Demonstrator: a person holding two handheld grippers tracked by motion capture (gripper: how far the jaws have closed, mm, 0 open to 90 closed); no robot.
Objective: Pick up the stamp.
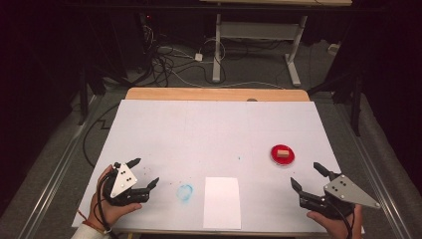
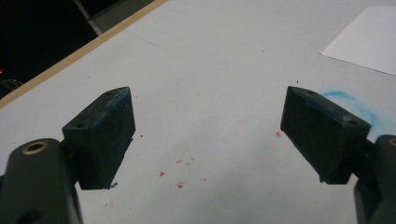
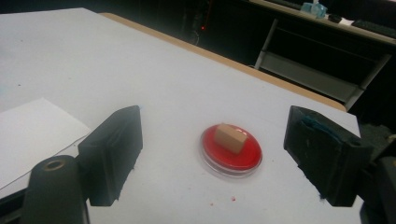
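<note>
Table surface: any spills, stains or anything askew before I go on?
Yes: a smudged blue ring stains the table left of the white sheet, and red specks dot it near the left gripper. The block sits inside its red dish.

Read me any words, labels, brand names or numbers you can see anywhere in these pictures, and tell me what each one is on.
There is no readable text.
The sheet of white paper is blank on the side that shows.
The red dish and the tan block in it carry no label that I can see.
The blue smear on the table is a stain, not writing.
The items on the far desk are too small and blurred to read.
</note>
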